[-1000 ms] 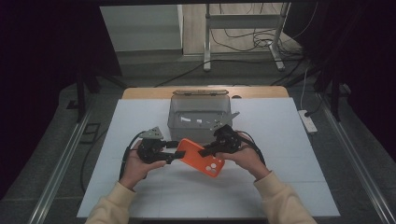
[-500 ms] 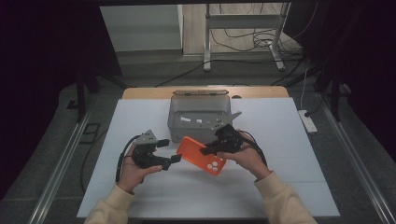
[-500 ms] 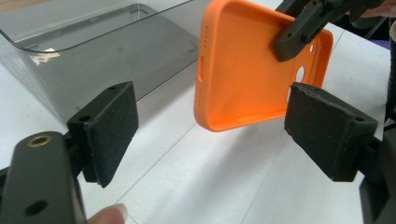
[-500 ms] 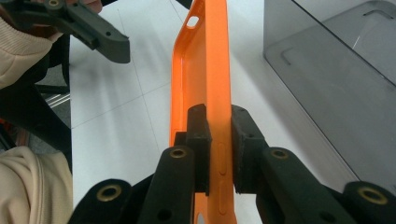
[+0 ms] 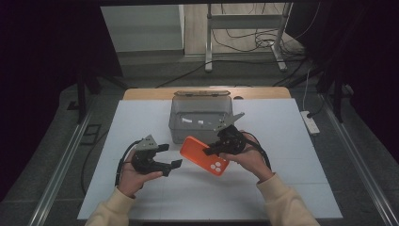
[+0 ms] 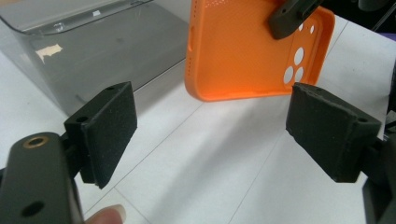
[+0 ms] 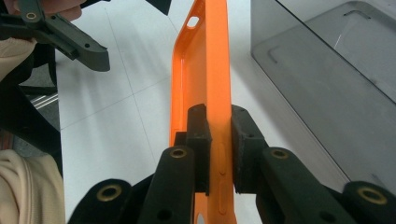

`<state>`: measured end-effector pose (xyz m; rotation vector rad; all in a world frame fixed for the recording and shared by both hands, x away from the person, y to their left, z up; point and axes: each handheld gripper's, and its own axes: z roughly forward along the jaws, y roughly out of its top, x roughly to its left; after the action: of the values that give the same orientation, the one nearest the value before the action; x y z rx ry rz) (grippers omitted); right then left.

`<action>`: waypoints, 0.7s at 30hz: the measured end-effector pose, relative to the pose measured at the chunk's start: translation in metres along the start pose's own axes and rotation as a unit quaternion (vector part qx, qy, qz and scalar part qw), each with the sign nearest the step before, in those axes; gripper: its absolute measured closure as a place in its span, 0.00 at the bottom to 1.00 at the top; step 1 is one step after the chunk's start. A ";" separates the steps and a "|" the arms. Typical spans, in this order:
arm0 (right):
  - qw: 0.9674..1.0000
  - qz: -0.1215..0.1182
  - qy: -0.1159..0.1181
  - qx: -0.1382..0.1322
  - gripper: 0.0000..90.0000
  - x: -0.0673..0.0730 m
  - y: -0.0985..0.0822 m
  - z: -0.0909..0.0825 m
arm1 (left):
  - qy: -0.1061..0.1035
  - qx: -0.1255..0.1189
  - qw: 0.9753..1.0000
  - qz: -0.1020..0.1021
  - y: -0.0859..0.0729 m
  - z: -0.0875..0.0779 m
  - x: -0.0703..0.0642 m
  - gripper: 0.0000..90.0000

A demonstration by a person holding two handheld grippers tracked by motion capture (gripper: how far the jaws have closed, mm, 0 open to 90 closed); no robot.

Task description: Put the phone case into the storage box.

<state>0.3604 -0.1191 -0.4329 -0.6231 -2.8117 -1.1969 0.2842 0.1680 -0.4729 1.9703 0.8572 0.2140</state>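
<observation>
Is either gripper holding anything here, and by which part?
The right gripper clamps the orange phone case by its side edge. The left gripper holds nothing; its jaws have just opened.

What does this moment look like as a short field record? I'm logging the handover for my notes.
held: orange phone case
holder: right gripper, shut on the case's edge
left gripper: open, jaws have just been opening, nothing between them, apart from the case
behind: clear grey bin
surface: white table
</observation>
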 end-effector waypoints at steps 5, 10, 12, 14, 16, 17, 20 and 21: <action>1.000 0.000 -0.008 -0.002 0.89 0.001 0.000 -0.001 | 0.019 0.008 1.000 0.006 -0.008 -0.002 -0.003 0.18; 1.000 -0.002 -0.011 -0.003 0.89 0.001 0.000 -0.002 | 0.031 0.008 0.999 0.004 -0.016 -0.005 -0.004 0.18; 1.000 -0.004 -0.015 -0.002 0.89 0.002 0.000 -0.002 | 0.036 0.008 0.999 0.005 -0.019 -0.005 -0.005 0.17; 1.000 -0.004 -0.019 -0.001 0.89 0.002 0.000 -0.003 | 0.039 0.008 0.999 0.004 -0.022 -0.005 -0.005 0.17; 1.000 -0.005 -0.021 -0.002 0.89 0.002 0.000 -0.003 | 0.044 0.007 0.999 0.001 -0.024 -0.005 -0.006 0.16; 1.000 -0.007 -0.024 -0.004 0.89 0.002 0.000 -0.003 | 0.044 0.007 0.999 0.000 -0.025 -0.005 -0.005 0.16; 1.000 -0.010 -0.026 -0.006 0.89 0.003 0.000 -0.004 | 0.047 0.014 0.999 -0.001 -0.029 -0.005 -0.005 0.15; 1.000 -0.010 -0.027 -0.007 0.89 0.003 0.000 -0.005 | 0.048 0.015 0.999 -0.002 -0.031 -0.005 -0.005 0.15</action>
<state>0.3568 -0.1215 -0.4292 -0.6389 -2.8624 -1.2217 0.2638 0.1780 -0.4943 2.0001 0.9309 0.2964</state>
